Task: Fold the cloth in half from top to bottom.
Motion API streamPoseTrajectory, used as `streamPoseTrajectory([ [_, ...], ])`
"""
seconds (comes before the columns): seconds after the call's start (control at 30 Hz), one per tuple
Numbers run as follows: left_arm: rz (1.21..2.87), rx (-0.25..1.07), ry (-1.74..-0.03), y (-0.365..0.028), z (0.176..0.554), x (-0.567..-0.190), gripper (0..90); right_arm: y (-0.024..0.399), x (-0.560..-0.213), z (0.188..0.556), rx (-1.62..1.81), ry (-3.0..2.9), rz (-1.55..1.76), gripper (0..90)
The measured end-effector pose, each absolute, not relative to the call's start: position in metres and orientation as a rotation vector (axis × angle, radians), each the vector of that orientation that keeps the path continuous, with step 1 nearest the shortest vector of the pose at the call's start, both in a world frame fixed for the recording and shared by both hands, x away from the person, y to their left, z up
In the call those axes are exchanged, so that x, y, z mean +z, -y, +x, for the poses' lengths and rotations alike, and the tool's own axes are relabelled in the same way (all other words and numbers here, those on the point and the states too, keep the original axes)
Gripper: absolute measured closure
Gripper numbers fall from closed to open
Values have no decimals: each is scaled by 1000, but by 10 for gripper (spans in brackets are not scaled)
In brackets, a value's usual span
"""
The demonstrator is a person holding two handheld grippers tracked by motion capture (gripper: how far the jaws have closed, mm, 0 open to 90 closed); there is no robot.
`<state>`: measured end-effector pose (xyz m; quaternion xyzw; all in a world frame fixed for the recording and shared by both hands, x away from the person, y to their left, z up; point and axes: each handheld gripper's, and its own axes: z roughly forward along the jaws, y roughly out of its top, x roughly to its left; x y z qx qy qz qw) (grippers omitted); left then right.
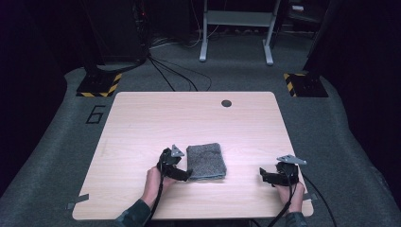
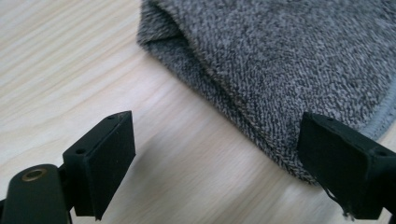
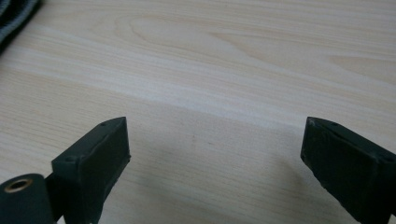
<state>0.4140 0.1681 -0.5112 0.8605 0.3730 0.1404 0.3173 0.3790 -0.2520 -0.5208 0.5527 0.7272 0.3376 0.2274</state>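
Beside folded towel [image 1: 206, 161]: left gripper [image 1: 183, 174] agape (right gripper [image 1: 265, 176] too), table [image 1: 142, 123] bare.

nubby grey cloth towel [image 2: 289, 60], smooth pale wood-grain table [image 2: 70, 60]

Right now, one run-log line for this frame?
left gripper: jaws open, at near-left corner of folded grey towel | right gripper: jaws open over bare table | towel: flat, not gripped
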Motion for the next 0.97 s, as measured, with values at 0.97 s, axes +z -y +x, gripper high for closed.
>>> streamPoseTrajectory([
  [0.97, 2056, 543, -1295, -304, 367, -529, 25, 262, -529, 375, 859, -2007, 1520, 27],
])
